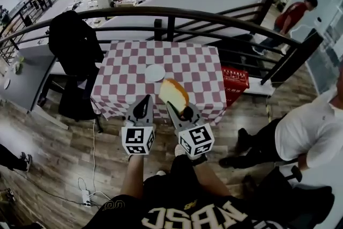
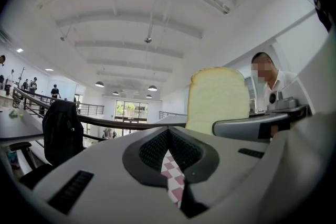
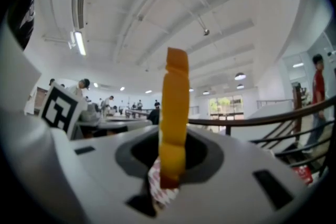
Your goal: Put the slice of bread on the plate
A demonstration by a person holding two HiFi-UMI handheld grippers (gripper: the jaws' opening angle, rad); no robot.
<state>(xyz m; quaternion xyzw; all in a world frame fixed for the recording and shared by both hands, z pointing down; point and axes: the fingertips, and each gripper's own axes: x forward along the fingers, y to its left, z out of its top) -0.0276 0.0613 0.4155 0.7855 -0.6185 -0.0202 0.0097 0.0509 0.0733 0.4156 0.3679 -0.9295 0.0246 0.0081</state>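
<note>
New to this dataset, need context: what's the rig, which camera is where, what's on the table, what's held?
No robot: a person holds a two-jaw gripper in each hand. The head view comes from a camera on the person's head, looking down; each gripper view rides on its gripper and looks along the jaws. The right gripper is clamped on the slice of bread, held upright. The left gripper has its jaws together on nothing. Ahead stands a table under a red-and-white checked cloth, with a white plate on it.
</note>
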